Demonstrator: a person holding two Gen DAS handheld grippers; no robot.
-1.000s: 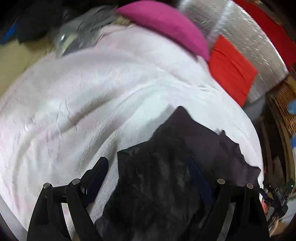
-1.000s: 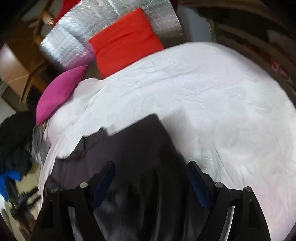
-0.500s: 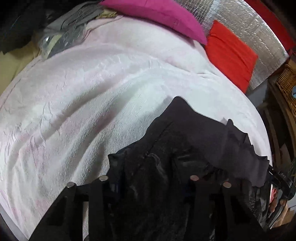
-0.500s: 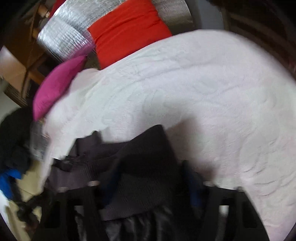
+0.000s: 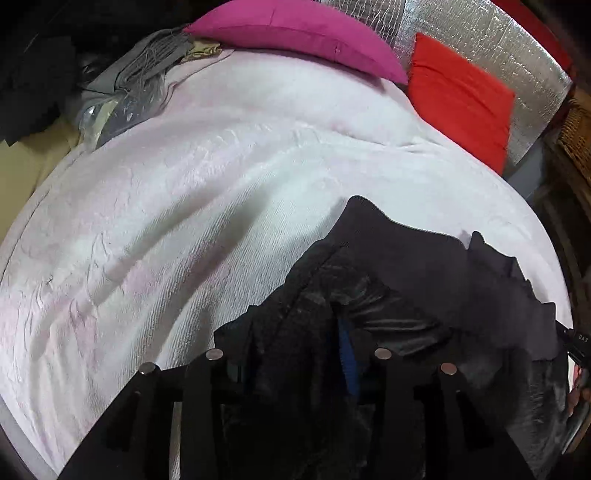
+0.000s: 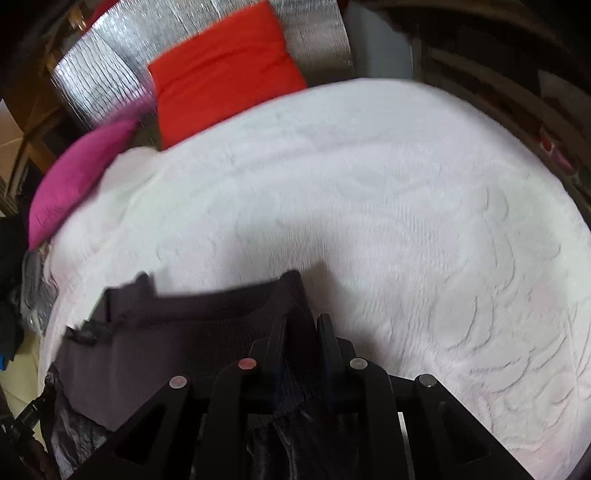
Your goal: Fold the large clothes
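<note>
A large dark garment (image 5: 424, 280), black and shiny inside with a dark grey ribbed hem, lies at the near edge of a white bed cover (image 5: 221, 206). My left gripper (image 5: 295, 354) is shut on a bunched black fold of it, and the cloth hides the fingertips. In the right wrist view the same garment (image 6: 192, 317) spreads to the left, and my right gripper (image 6: 301, 332) is shut on its ribbed hem corner, which rises between the two fingers.
A magenta pillow (image 5: 295, 33) and a red pillow (image 5: 461, 96) lean on a silver quilted headboard (image 5: 480, 33) at the far end. Grey clothes and a plastic bag (image 5: 125, 92) sit at the far left corner. A wicker piece (image 5: 576, 136) stands right of the bed.
Both grippers went from wide open over the garment to shut on it. The garment is bunched and pulled up toward the near edge of the bed.
</note>
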